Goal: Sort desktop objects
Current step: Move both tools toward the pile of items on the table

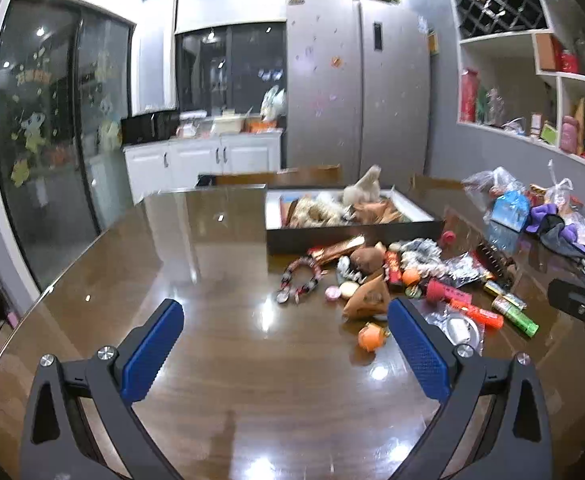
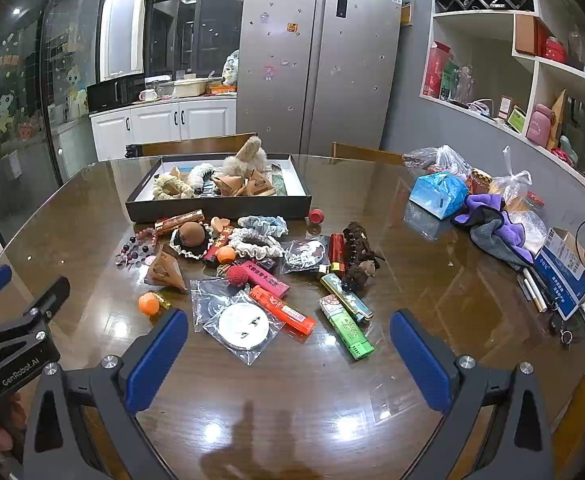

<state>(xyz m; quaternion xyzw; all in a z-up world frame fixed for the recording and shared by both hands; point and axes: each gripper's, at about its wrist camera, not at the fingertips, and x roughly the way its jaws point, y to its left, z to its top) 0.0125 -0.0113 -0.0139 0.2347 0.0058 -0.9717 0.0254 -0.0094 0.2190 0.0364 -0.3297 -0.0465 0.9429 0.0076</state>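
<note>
While both claws hover above the glossy brown desk [image 2: 432, 264], each stands with its blue-padded jaws wide apart and nothing between them: left claw [image 1: 284, 344], right claw [image 2: 288, 348]. Count of loose items in the pile ahead of the right claw: two orange balls, one [image 2: 149, 304] near the left edge of the pile and one [image 2: 226, 255] in its middle; two green lighters [image 2: 346, 326] lying side by side; one orange-red lighter [image 2: 282, 309]; one pink rectangular pack [image 2: 263, 278]; one clear plastic pouch [image 2: 244, 326] holding a white disc; two ruffled fabric scrunchies [image 2: 258, 236]; one bead bracelet [image 2: 136, 246]; one brown pyramid-shaped packet [image 2: 164, 272]; one fuzzy red ball [image 2: 237, 276]; one dark brown plush toy [image 2: 358, 254]. Behind the pile, touching its far edge, sits one shallow black tray [image 2: 216, 208] with a white inner face, already holding a cream plush animal [image 2: 246, 158] and several more pyramid packets; exact number hard to tell. Off to the right, well apart from the pile: a blue bag [image 2: 438, 194], a purple and grey cloth [image 2: 492, 224], clear plastic bags, and a blue-white box [image 2: 564, 272] with pens beside it. From the left wrist view the pile lies right of the claw, the nearest orange ball [image 1: 370, 336] just beside its right finger.
</note>
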